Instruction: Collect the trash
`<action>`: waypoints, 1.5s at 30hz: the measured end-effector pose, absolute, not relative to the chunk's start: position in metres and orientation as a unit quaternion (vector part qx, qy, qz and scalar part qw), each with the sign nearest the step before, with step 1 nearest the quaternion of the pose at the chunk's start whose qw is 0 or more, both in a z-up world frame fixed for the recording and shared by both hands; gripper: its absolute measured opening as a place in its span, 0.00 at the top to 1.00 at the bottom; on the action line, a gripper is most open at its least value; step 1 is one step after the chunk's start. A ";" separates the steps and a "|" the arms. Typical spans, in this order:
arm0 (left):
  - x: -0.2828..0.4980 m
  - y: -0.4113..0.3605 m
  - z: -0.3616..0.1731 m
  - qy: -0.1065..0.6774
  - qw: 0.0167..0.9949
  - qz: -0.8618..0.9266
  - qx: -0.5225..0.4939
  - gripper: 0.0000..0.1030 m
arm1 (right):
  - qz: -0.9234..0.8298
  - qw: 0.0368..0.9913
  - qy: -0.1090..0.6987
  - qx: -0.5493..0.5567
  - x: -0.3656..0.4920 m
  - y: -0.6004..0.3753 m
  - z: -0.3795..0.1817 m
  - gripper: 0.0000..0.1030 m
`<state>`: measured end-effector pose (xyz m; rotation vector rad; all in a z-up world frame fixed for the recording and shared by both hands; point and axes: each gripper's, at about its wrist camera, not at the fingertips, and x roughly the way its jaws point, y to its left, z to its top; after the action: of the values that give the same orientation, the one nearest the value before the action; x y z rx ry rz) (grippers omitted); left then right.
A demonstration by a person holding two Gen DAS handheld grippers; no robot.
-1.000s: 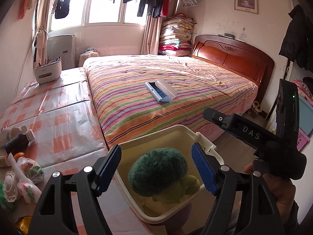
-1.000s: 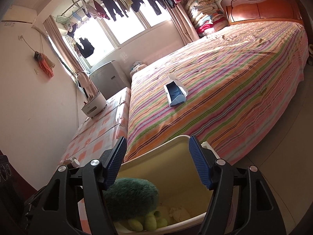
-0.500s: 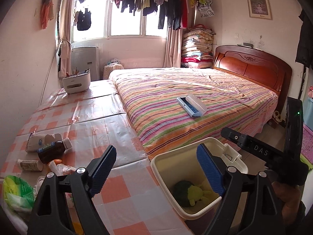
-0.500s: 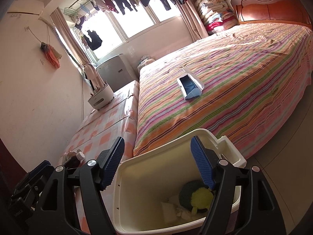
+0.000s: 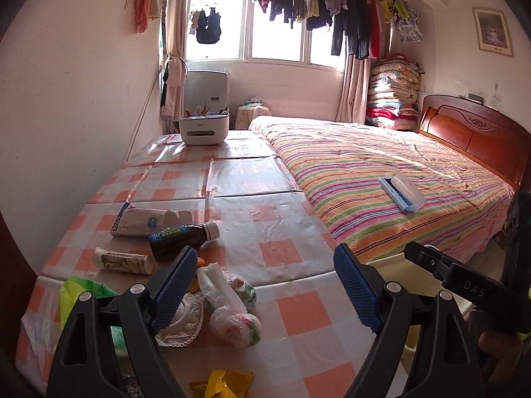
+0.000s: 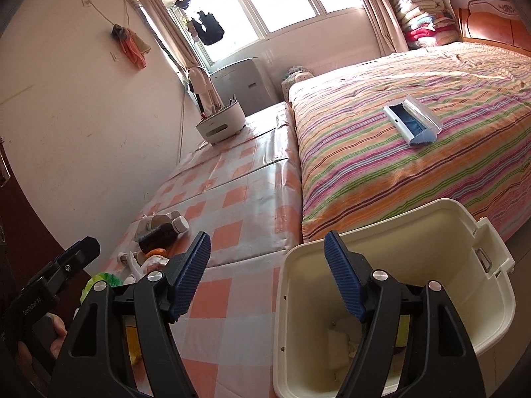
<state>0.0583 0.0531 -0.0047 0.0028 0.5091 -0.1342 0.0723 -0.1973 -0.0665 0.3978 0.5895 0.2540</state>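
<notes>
Both tools are empty. I see the left tool [image 5: 265, 285] spread to its widest, nothing between its blue pads, over the near end of the checked tabletop [image 5: 239, 205]. The right tool [image 6: 267, 275] stands fairly wide too, its jaws having just eased apart, with its left pad over the tabletop and its right pad over the rim of the cream bin [image 6: 458, 285].

From the left wrist view I count the trash on the tabletop: one white carton [image 5: 142, 220] lying on its side at 10 o'clock from the left tool, one dark brown bottle [image 5: 181, 237] with a white cap just beside it, one small pale tube [image 5: 124, 261] at 9 o'clock, two knotted clear bags [image 5: 232, 308] of scraps between the pads, one green plastic bag [image 5: 83, 290] at 8 o'clock, and one crumpled yellow wrapper [image 5: 220, 384] at 6 o'clock. A small orange piece [image 5: 201, 261] peeks out by the bottle.

One bin sits at 4 o'clock off the tabletop's corner, against the foot of the striped bed [image 5: 381, 179]. Inside it I can make out pale scraps, partly hidden by the right tool.

One white organiser [image 5: 204, 127] sits at the tabletop's far end, and one blue-and-white case [image 5: 401, 194] lies on the bed.
</notes>
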 end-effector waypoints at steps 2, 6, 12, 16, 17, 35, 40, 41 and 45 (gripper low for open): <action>0.058 0.068 -0.005 0.256 0.965 -0.051 -0.003 0.20 | 0.136 0.928 0.291 0.186 0.076 -0.182 -0.066 0.32; 0.059 0.099 -0.008 0.269 0.963 -0.018 -0.016 0.20 | 0.162 0.923 0.301 0.175 0.082 -0.153 -0.067 0.32; 0.055 0.160 -0.013 0.291 0.954 0.036 -0.065 0.20 | 0.194 0.918 0.310 0.151 0.088 -0.111 -0.069 0.32; 0.053 0.204 -0.018 0.307 0.943 0.074 -0.110 0.20 | 0.216 0.913 0.317 0.137 0.090 -0.086 -0.071 0.32; 0.053 0.214 -0.021 0.314 0.938 0.081 -0.124 0.20 | 0.222 0.911 0.319 0.134 0.091 -0.080 -0.072 0.32; 0.088 0.264 -0.081 0.429 0.873 0.052 -0.227 0.21 | 0.283 0.864 0.413 0.048 0.113 -0.005 -0.107 0.49; 0.097 0.264 -0.090 0.445 0.867 0.049 -0.217 0.21 | 0.288 0.854 0.432 0.037 0.118 0.003 -0.118 0.63; 0.098 0.264 -0.091 0.444 0.869 0.049 -0.214 0.24 | 0.288 0.855 0.431 0.033 0.118 0.004 -0.118 0.64; 0.102 0.263 -0.098 0.448 0.868 0.043 -0.210 0.63 | 0.288 0.859 0.422 0.028 0.115 0.003 -0.116 0.67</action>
<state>0.1021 0.2633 -0.0976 -0.4392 0.9365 0.0904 0.1154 0.0028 -0.1159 0.0584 0.8851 0.6052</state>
